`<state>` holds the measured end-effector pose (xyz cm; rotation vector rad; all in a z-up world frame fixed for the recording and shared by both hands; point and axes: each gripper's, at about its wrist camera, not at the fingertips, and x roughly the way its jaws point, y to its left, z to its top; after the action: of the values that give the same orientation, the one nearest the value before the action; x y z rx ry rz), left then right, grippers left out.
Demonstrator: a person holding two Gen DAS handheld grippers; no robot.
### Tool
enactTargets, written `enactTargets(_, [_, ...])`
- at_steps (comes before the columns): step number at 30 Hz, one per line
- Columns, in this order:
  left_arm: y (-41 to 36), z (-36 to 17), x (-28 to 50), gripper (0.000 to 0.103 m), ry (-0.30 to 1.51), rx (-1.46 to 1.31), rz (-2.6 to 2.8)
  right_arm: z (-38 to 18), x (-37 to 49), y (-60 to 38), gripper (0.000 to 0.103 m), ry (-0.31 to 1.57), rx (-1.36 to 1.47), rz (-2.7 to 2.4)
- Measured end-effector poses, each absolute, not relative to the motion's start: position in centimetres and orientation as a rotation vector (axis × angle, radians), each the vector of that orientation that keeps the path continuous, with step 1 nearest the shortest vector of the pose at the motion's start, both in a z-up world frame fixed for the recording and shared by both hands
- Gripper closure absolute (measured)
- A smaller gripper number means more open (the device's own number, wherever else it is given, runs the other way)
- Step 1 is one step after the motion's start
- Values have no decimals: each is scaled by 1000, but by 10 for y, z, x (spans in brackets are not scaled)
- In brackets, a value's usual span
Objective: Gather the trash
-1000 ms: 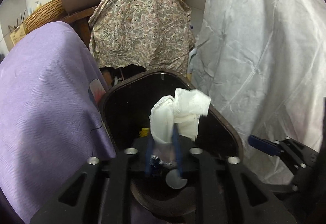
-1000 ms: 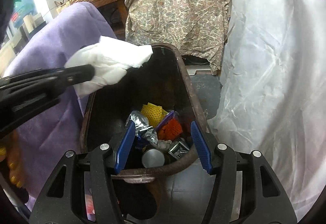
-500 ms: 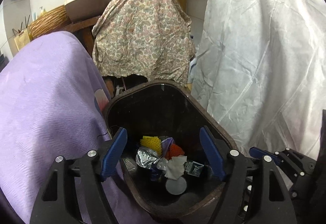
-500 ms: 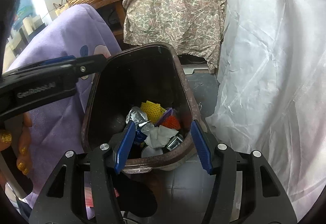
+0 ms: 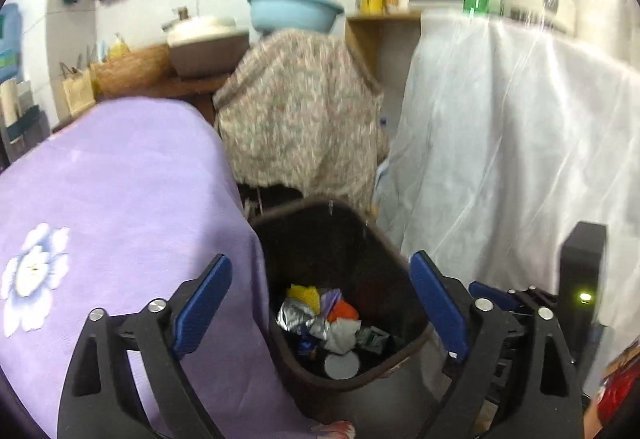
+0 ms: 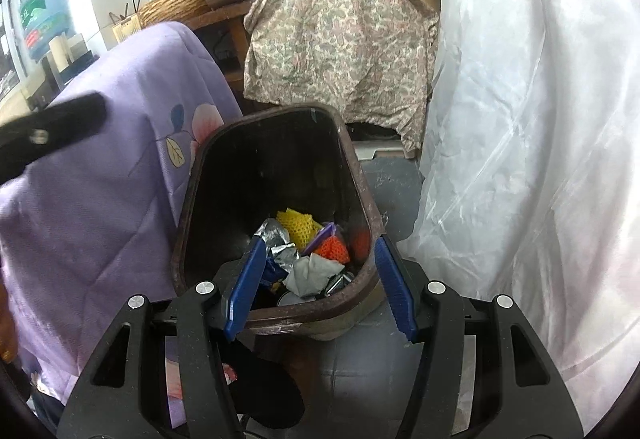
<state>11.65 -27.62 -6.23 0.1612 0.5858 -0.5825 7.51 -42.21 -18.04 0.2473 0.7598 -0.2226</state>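
Right tongs (image 6: 318,283) gape empty over the brown bin (image 6: 362,195) — crumpled tissue (image 6: 310,273) lies inside.

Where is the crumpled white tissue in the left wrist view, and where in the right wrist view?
Left wrist view: the tissue lies in the bin, lower centre.
Right wrist view: the tissue lies in the bin, between the fingers.
Shared landmark: the yellow foam net just behind it.

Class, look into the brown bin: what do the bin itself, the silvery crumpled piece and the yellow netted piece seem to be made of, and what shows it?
Bin: probably moulded plastic, dull brown, with a smooth rolled rim.
Silvery piece: likely foil or metallised wrapper, with shiny, sharp creases.
Yellow piece: apparently foam fruit netting, matte, with an open mesh pattern.
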Motion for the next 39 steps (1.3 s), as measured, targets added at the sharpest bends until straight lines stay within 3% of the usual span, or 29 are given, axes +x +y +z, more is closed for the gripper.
enactTargets(3, [-256, -43, 97, 6, 483, 167, -532, -165, 67, -420, 43, 723, 237, -234])
enactTargets(5, [-242, -32, 88, 6, 445, 182, -503, -150, 60, -414, 32, 690, 216, -244])
enactTargets(9, [-207, -18, 75, 6, 437, 127, -476, -105, 36, -390, 30, 571, 148, -242])
enactTargets(11, [-188, -14, 68, 6, 432, 81, -467, -84, 23, -377, 6, 502, 146, -242])
enactTargets(26, [-95, 11, 5, 6, 318, 34, -224, -18, -64, -264, 6, 228, 21, -96])
enactTargets(39, [-76, 10, -22, 6, 298, 14, -201, -7, -87, -236, 6, 195, 0, -61])
